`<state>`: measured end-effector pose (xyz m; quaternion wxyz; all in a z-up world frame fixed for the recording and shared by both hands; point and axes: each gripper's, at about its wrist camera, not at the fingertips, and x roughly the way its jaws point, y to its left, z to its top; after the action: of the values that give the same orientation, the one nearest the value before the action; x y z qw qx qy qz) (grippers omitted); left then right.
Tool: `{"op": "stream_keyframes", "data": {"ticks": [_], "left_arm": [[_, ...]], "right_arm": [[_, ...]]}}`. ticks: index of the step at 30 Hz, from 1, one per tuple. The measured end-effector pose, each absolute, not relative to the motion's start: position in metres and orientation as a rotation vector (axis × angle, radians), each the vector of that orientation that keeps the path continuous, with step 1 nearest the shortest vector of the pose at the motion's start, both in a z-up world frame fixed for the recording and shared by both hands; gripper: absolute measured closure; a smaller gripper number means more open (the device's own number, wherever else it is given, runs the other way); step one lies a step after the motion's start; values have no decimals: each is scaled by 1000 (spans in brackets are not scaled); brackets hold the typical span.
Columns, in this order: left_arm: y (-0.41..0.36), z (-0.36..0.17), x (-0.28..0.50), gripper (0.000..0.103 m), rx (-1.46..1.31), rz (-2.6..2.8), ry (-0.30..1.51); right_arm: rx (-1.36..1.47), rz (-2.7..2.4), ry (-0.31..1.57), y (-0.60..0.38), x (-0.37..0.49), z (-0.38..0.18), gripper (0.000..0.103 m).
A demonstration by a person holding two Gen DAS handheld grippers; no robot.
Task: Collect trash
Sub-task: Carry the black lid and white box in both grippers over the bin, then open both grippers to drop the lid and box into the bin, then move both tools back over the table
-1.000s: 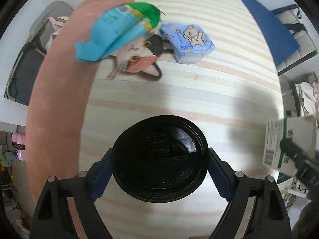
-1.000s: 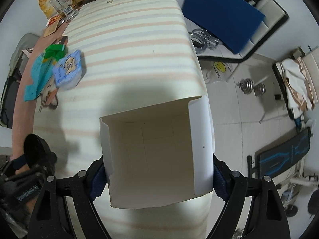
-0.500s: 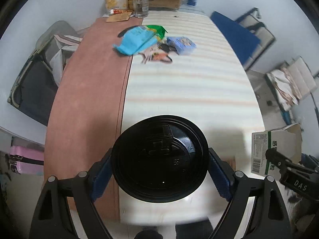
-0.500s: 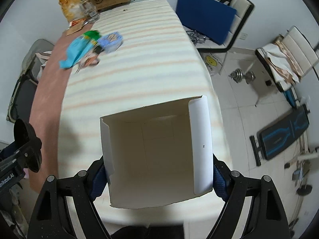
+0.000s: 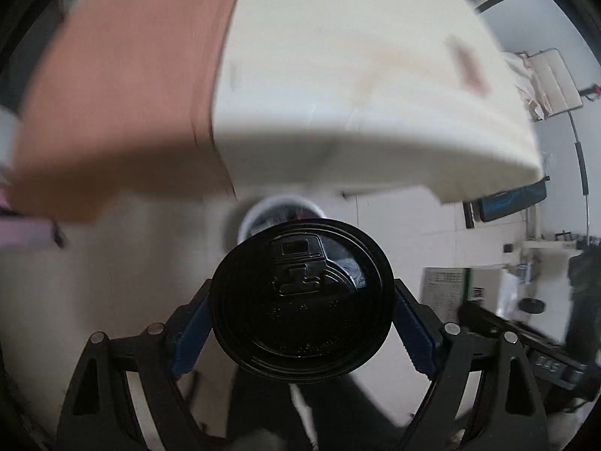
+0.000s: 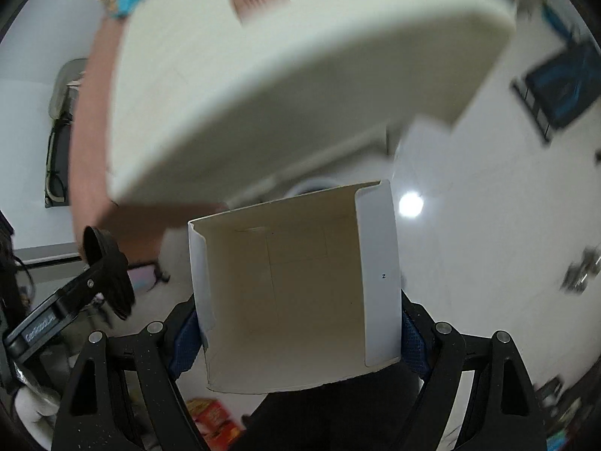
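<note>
Already clear of the table's [image 5: 368, 86] edge, the left gripper [image 5: 302, 310] clamps the black-lidded cup [image 5: 302, 297] just above the white bin [image 5: 281, 212] while the right gripper [image 6: 298, 314] clamps the open carton [image 6: 296, 285], so releasing mid-swing could throw either onto the floor.

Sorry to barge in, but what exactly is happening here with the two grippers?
A person is clearing trash. The left gripper clamps a cup with a black lid; the right gripper clamps an open, empty white carton. Both are off the table and point down towards a white bin on the floor by its end. Nothing is dropped yet.
</note>
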<state>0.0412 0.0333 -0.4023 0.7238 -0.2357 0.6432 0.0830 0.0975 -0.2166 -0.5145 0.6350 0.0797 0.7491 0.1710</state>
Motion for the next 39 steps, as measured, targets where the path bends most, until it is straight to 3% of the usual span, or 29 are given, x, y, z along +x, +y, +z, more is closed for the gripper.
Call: {"op": "stream_keyframes", "data": {"ticks": [7, 8, 12, 14, 15, 24, 39], "left_arm": [[37, -557, 51, 9, -584, 281, 1435], [40, -573, 54, 1, -594, 287, 1434], [45, -636, 63, 0, -588, 324, 1420], [47, -659, 65, 0, -582, 359, 1423], [49, -669, 65, 0, -567, 388, 1421], [54, -670, 40, 0, -486, 466, 1469], [46, -622, 3, 0, -445, 467, 1506]], "right_arm": [[261, 396, 1799, -216, 88, -687, 16], [263, 405, 1801, -212, 90, -713, 16], [301, 432, 1816, -196, 94, -790, 10], [286, 433, 1827, -191, 104, -815, 0], [266, 429, 1806, -189, 107, -821, 0], [-138, 373, 1697, -169, 94, -815, 0], [-320, 341, 1577, -170, 71, -727, 0]]}}
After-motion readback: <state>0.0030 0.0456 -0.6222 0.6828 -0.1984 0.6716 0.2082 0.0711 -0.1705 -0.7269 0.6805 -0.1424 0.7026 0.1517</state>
